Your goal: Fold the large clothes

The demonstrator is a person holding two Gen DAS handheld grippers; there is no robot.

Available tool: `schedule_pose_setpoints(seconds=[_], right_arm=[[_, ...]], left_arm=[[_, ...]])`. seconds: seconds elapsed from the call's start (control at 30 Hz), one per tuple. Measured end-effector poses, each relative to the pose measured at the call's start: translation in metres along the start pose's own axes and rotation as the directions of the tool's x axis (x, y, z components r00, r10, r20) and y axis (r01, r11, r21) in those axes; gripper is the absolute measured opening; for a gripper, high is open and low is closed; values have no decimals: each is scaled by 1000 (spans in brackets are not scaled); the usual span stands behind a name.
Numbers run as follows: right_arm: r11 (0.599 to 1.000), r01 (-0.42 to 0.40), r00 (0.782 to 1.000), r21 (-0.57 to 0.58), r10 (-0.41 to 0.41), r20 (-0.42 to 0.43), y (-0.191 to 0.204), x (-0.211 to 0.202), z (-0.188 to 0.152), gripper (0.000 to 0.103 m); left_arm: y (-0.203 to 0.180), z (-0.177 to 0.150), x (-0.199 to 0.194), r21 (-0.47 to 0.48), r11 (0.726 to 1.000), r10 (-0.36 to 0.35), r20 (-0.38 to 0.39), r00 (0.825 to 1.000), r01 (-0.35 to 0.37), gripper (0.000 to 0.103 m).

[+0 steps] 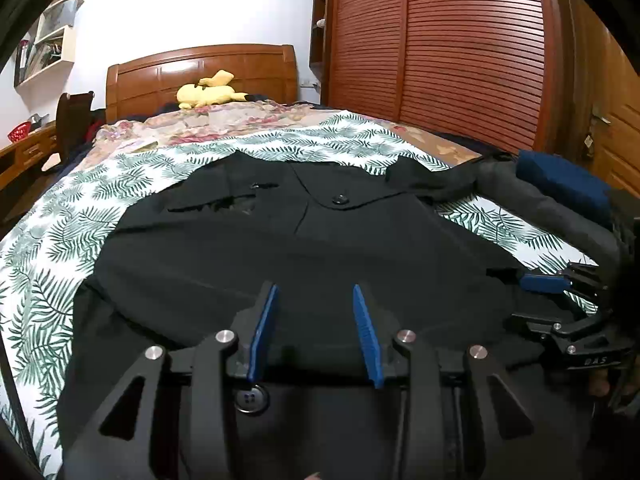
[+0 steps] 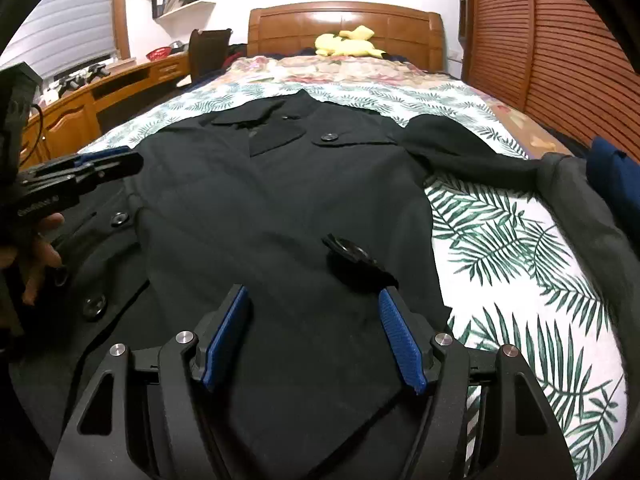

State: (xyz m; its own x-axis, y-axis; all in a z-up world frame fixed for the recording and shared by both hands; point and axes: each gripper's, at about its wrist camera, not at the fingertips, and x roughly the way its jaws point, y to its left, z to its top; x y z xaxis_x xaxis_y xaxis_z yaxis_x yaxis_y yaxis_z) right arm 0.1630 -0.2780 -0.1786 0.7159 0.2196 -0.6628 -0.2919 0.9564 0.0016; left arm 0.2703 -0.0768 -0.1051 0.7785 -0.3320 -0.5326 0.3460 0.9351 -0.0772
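A large black coat (image 1: 280,248) with big black buttons lies spread on the bed, collar toward the headboard; it also fills the right wrist view (image 2: 280,208). My left gripper (image 1: 314,292) hovers low over the coat's near part, open and empty, its blue pads apart. My right gripper (image 2: 312,296) is open and empty over the coat's lower right part, close behind a raised button tab (image 2: 352,254). The right gripper also shows at the right edge of the left wrist view (image 1: 540,282), and the left gripper at the left edge of the right wrist view (image 2: 108,160).
The bed has a white leaf-print sheet (image 2: 520,260) and a floral cover (image 1: 224,120) near the wooden headboard (image 1: 200,76), with a yellow plush toy (image 1: 208,94). Grey and blue clothes (image 1: 560,192) lie at the bed's right edge. A wooden wardrobe (image 1: 460,52) stands right, a desk (image 2: 100,92) left.
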Motion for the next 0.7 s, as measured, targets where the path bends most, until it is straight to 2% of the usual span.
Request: schedule_pose_setpoints(seconds=[0.53,0.7], right_arm=[[1000,-17,999,17,17,37,-2,-15,-4,69],[999,18,998,37,-20,62,-12,-31,5,69]], left_arm=[[-4,-5,0,11,999,30,13,999,-30,38],[-5,-5,0,12,1000,29,13,999,-29,38]])
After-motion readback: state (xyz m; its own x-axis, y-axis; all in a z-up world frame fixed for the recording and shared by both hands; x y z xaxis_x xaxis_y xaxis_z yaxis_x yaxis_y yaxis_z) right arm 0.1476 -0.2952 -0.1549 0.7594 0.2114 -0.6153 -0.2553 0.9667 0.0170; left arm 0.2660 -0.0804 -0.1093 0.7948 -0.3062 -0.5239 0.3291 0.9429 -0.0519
